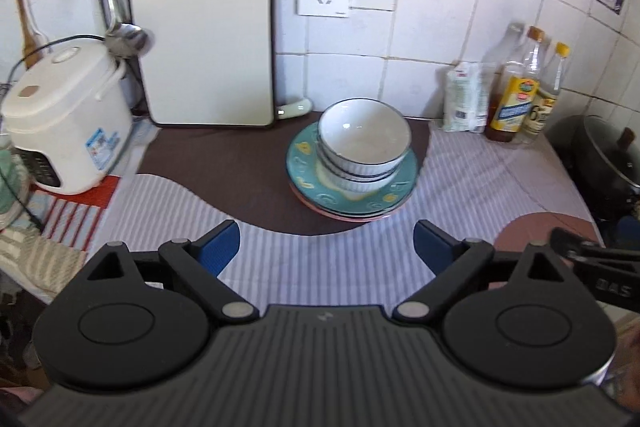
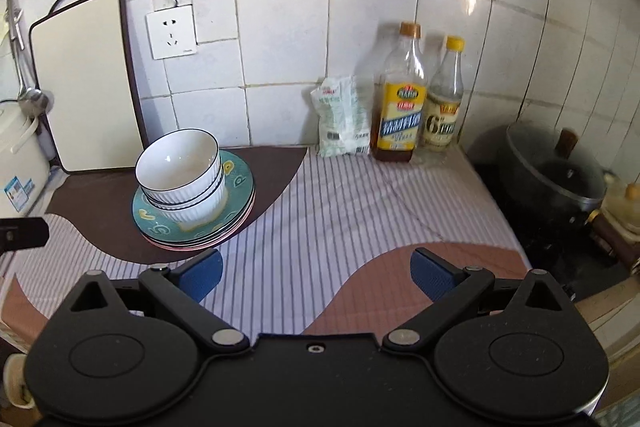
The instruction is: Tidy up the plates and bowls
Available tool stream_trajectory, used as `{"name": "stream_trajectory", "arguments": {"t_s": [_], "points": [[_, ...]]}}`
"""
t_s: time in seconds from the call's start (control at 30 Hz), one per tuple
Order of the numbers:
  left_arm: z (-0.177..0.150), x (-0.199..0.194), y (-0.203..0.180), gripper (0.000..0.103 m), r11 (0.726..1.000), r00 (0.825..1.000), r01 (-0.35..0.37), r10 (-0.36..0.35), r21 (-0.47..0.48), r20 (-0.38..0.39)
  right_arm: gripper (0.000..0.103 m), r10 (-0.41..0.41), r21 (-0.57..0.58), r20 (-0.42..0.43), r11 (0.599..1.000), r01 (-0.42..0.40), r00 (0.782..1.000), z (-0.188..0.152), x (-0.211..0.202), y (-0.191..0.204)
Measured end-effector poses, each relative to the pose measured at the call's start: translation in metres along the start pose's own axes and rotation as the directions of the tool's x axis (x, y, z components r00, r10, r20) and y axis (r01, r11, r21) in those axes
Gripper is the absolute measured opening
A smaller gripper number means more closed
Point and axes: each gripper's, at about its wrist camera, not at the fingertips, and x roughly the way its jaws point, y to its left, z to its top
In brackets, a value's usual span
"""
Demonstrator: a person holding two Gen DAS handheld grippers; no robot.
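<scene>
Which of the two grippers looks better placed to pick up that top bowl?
Probably the left. The left gripper is open and faces the bowls almost straight ahead. For the right gripper, also open, the stack sits well off to its left side.

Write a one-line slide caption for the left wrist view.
Open left gripper faces nested white bowls stacked on teal plates, cutting board behind.
</scene>
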Motion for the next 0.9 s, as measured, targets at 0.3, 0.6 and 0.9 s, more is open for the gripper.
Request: {"name": "stream_trajectory", "arguments": {"t_s": [0.3, 0.6, 0.9], "points": [[-0.008, -0.017, 0.004, 0.094, 0.999, 0.999, -0.029, 0.030, -0.025, 0.022, 0.102, 0.008, -0.057, 0.033, 0.998, -0.006, 0.999, -0.002, -0.029, 0.003], [-0.027, -0.040, 0.006, 0.095, 1.000, 0.998, -0.003, 0.004, -0.013, 0.063, 0.102, -0.017, -0.079, 0.095, 0.997, 0.024, 0.995, -0.017, -0.047, 0.009], [-0.035, -0.048, 0.012, 0.095, 0.999, 0.995, -0.010, 0.007, 0.032, 0.095, 0.102, -0.025, -0.079, 0.114, 0.996, 0.034, 0.993, -0.021, -0.059, 0.019]]}}
